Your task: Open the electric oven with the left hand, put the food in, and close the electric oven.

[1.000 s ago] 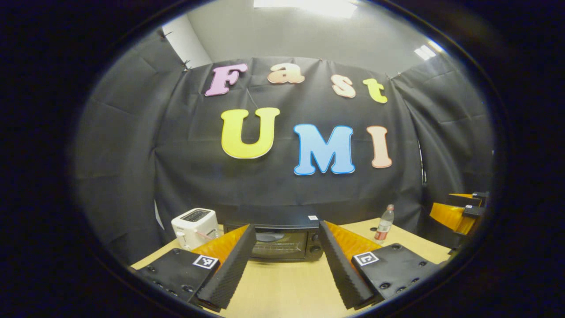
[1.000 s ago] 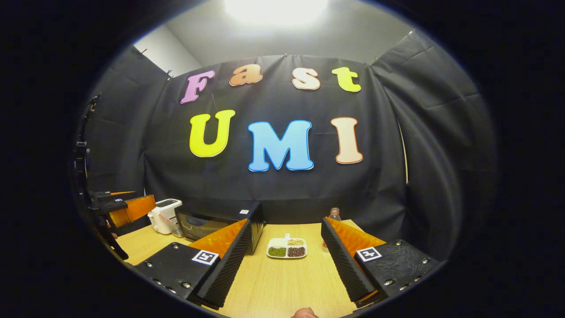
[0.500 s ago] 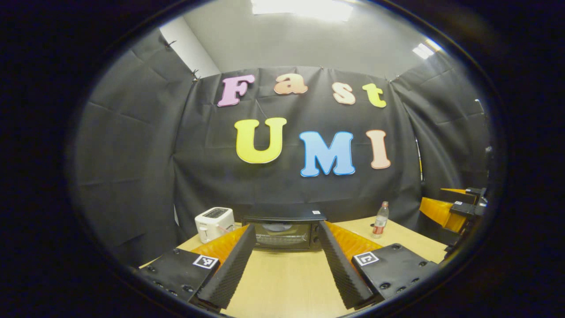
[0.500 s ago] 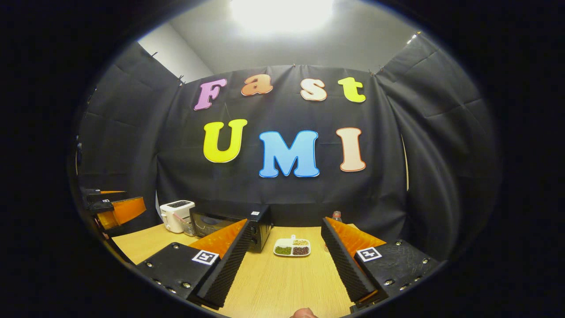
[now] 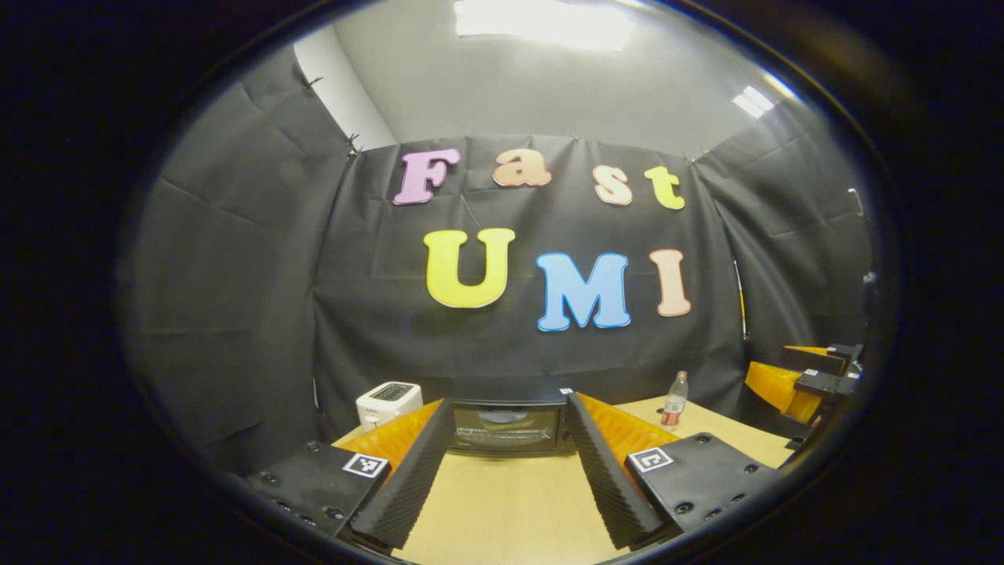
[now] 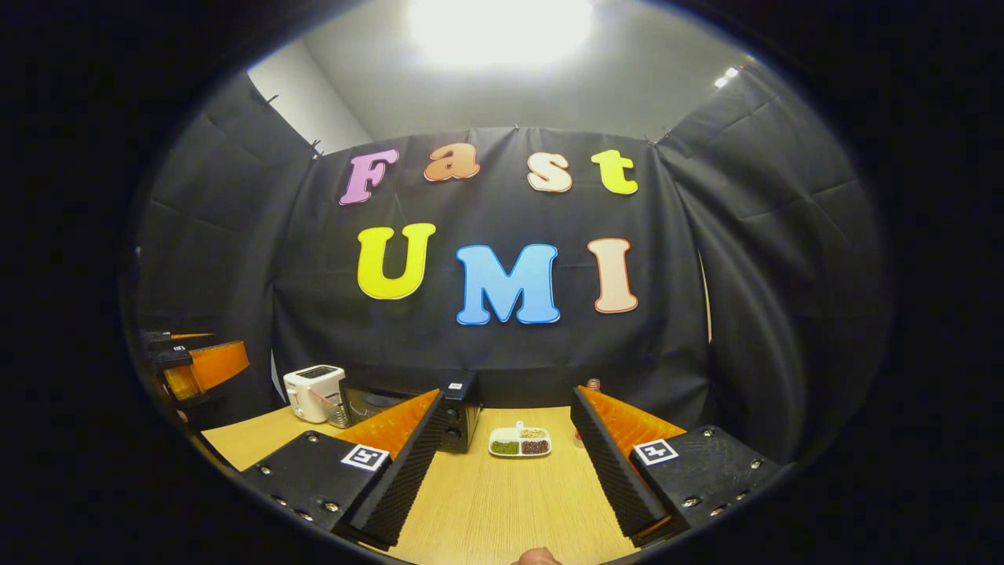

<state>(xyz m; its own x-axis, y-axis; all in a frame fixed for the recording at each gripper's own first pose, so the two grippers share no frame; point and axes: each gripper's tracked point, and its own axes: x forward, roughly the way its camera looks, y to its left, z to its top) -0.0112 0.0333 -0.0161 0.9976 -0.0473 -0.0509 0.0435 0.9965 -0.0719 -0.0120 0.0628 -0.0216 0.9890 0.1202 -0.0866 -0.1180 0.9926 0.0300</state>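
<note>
The black electric oven [image 5: 506,426] stands shut at the far side of the wooden table [image 5: 510,510], straight ahead between the fingers of my left gripper [image 5: 508,420], which is open and empty and well short of it. In the right gripper view the oven [image 6: 455,416] sits left of centre, partly behind my own left finger. A white divided plate of food [image 6: 520,443] lies on the table [image 6: 502,510] beyond my right gripper [image 6: 506,416], which is open and holds nothing. The other gripper [image 6: 200,365] hangs at the far left of that view.
A white toaster [image 5: 388,402] stands left of the oven, also seen as the toaster [image 6: 314,392] in the right gripper view. A plastic bottle [image 5: 674,400] stands right of the oven near the back. The other gripper [image 5: 800,377] hovers at the right edge. Black cloth walls close the booth.
Both grippers have drawn back and tilted up a little, so the oven, toaster and plate look smaller and farther off. The oven now sits centred between my left fingers. Both stay open.
</note>
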